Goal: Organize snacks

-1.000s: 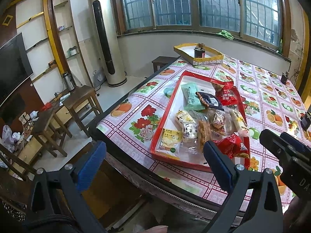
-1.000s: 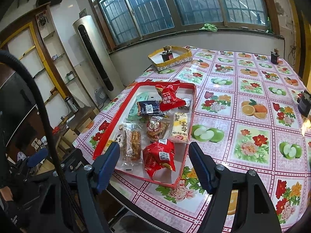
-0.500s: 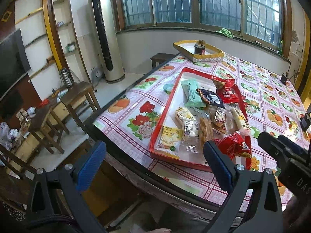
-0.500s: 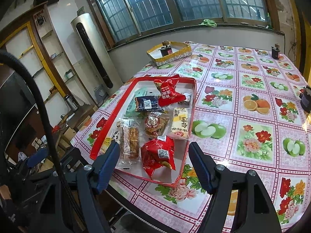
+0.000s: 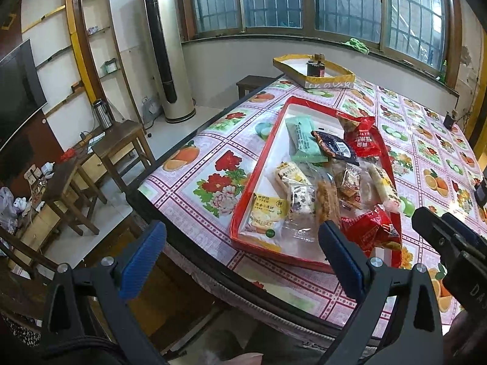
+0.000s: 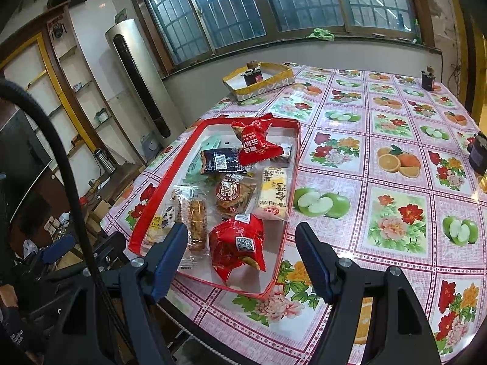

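A red-rimmed tray (image 5: pixel 268 143) (image 6: pixel 170 179) on the table holds several wrapped snacks: a green pack (image 5: pixel 304 140), a dark pack (image 6: pixel 220 160), red bags (image 6: pixel 239 245) (image 6: pixel 254 146), a yellow pack (image 5: pixel 268 213) and a yellow-white bar (image 6: pixel 272 194). My left gripper (image 5: pixel 240 258) is open and empty, held off the table's near edge, short of the tray. My right gripper (image 6: pixel 243 258) is open and empty, above the tray's near end, around the near red bag in view without touching it.
A yellow-rimmed box (image 5: pixel 313 71) (image 6: pixel 258 80) with a dark jar stands at the table's far end. Small dark objects (image 6: pixel 427 79) (image 6: pixel 479 155) sit at the right. Wooden stools (image 5: pixel 118 149) and a floor-standing air conditioner (image 5: pixel 166 60) stand left of the table.
Both grippers have moved a little forward toward the tray. Both stay open and empty. The snacks have not moved.
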{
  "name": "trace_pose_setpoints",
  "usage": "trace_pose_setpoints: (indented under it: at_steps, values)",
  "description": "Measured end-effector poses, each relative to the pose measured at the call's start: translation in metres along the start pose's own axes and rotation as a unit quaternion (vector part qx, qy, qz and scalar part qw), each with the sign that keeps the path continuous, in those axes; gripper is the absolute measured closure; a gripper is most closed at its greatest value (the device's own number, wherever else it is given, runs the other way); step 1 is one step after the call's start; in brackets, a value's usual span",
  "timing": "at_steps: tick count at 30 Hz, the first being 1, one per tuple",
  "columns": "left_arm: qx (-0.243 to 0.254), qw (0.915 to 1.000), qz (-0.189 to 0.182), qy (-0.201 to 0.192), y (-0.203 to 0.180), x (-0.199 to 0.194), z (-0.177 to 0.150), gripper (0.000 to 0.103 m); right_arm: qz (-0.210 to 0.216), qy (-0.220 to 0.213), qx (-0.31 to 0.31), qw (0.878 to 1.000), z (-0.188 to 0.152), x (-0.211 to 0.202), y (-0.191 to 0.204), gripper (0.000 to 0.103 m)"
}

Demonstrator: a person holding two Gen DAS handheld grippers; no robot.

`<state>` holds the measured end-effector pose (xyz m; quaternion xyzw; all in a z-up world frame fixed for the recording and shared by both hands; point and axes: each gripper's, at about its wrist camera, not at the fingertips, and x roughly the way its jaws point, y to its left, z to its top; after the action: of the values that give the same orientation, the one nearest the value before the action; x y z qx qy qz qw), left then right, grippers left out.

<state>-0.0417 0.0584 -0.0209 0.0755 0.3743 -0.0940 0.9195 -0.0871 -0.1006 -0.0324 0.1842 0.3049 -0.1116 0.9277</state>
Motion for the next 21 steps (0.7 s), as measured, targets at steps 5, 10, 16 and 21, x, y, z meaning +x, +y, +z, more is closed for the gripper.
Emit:
trace_pose_setpoints:
  at_steps: [5,10,16,21]
  values:
    - [0.002,1.0000,0.001,0.005,-0.005,0.006,0.003,0.003,0.002,-0.001,-0.009,1.000,0.000,0.003,0.000,0.030]
    - [0.010,0.9998,0.007,0.014,-0.012,0.014,0.003,0.003,0.005,0.009,-0.004,1.000,0.001,0.011,-0.005,0.030]
    - [0.019,0.9995,0.009,0.023,-0.019,0.019,0.003,0.003,0.005,0.013,0.000,1.000,0.000,0.014,-0.010,0.030]
    - [0.019,0.9995,0.011,0.022,-0.019,0.019,0.003,0.003,0.008,0.014,0.002,1.000,-0.001,0.015,-0.010,0.030]
